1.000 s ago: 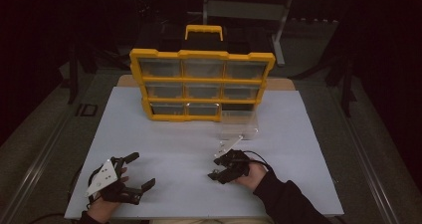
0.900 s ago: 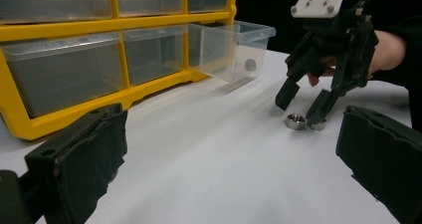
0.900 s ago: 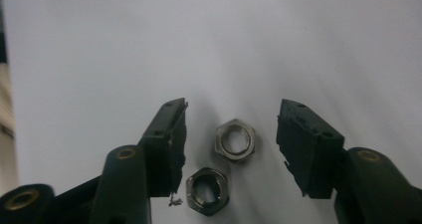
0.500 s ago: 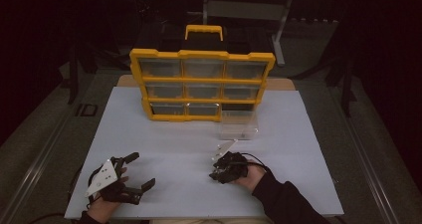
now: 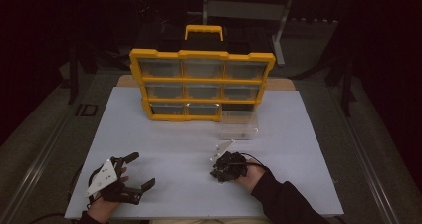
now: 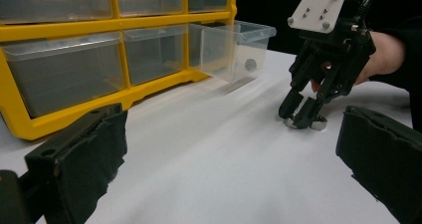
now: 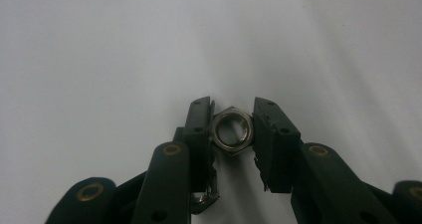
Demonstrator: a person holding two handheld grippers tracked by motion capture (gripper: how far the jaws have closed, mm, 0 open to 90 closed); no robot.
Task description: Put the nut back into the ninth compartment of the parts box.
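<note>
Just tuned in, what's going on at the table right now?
A person works with a claw in each hand at a white table. The right claw is down at the tabletop, its jaws closed on a metal hex nut. The left claw sits open near the table's front edge, holding nothing. Behind them stands a yellow drawer organizer; one clear drawer is pulled out beside it, with a small round part inside.

A small silver metal hex nut (image 7: 232, 130) lies flat on the white tabletop (image 7: 99, 59), pinched between the right gripper's (image 7: 233, 129) black jaws.
</note>
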